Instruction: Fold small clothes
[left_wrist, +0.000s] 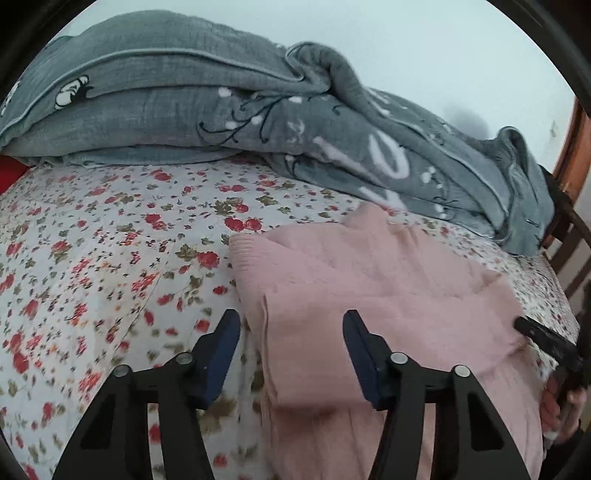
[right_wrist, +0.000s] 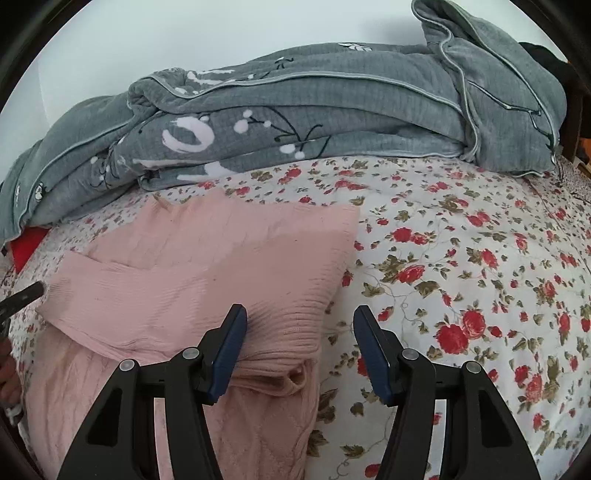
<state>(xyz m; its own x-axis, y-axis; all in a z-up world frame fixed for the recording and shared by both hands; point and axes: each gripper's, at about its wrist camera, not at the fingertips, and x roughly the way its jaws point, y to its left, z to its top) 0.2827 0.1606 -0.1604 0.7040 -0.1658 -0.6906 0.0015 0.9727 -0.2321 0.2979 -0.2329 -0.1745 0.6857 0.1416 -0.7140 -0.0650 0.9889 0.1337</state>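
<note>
floral bedsheet: one pink garment, one grey blanket.

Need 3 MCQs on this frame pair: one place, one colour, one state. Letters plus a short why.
1. Where does the grey blanket lie?
A. along the far side of the bed, beyond the garment
B. under the garment
C. between the left gripper's fingers

2. What colour is the knit garment?
A. blue
B. pink
C. white

3. How do the jaws of the left gripper and the right gripper stand?
A. both shut on cloth
B. one open, one shut
C. both open, holding nothing

Key: 1 A, it is heaped behind the pink garment on the floral sheet. 2 B, pink ribbed knit in both views. 3 C, a clear gap shows between each pair of blue pads.
</note>
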